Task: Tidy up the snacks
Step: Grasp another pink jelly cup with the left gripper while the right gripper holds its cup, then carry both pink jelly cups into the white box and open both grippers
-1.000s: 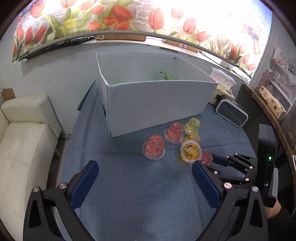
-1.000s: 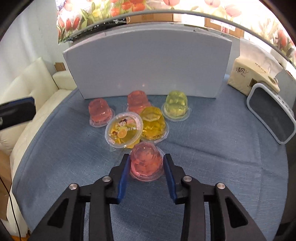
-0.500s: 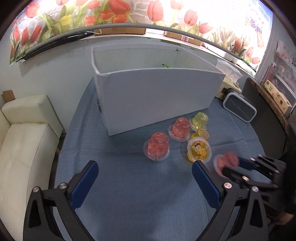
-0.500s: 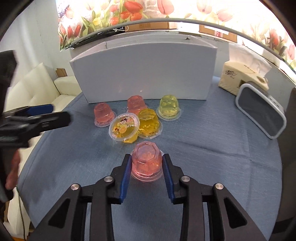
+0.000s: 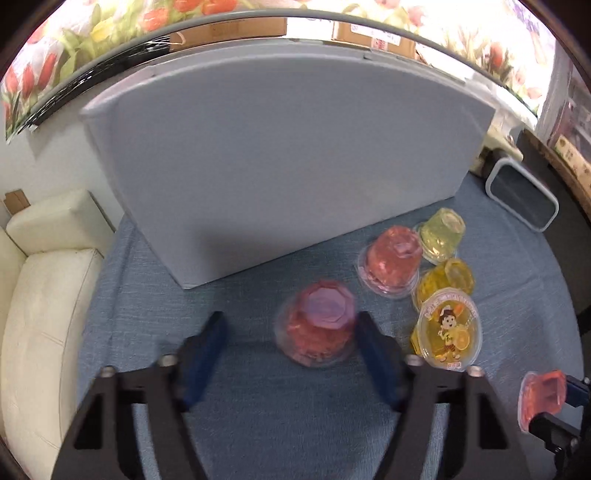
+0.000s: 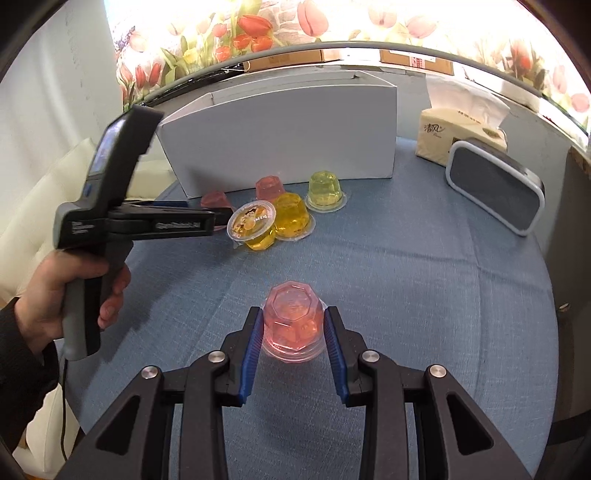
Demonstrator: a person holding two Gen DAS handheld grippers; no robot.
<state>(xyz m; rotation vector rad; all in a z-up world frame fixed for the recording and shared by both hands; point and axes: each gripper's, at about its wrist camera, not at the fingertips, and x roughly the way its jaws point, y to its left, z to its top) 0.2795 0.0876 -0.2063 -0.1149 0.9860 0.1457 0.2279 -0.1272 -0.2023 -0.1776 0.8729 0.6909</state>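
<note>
A clear plastic cup of pink jelly, turned upside down with its faceted base uppermost, sits clamped between the two blue-padded fingers of the right gripper, lifted clear of the blue woven tablecloth; it also appears at the lower right edge of the left wrist view.

The left gripper has its jaws spread wide around a second inverted pink jelly cup, which stands on the cloth. That cup lies close to the gripper's right-hand pad, and a clear gap separates it from the left-hand pad; whether the near pad touches it cannot be told because of blur.

Just beyond are the remaining cups in a tight cluster: a third pink jelly cup, a pale green jelly cup, a yellow jelly cup, and a yellow jelly cup tipped on its side so its cartoon-printed foil lid faces the camera.

Behind the cluster stands a tall white cardboard box, its near wall hiding the inside. To the right of the box are a white-framed dark rectangular device and a beige tissue box. The person's left hand grips the left tool's handle. A cream sofa stands beside the table, and a tulip-print backdrop runs along the wall.
</note>
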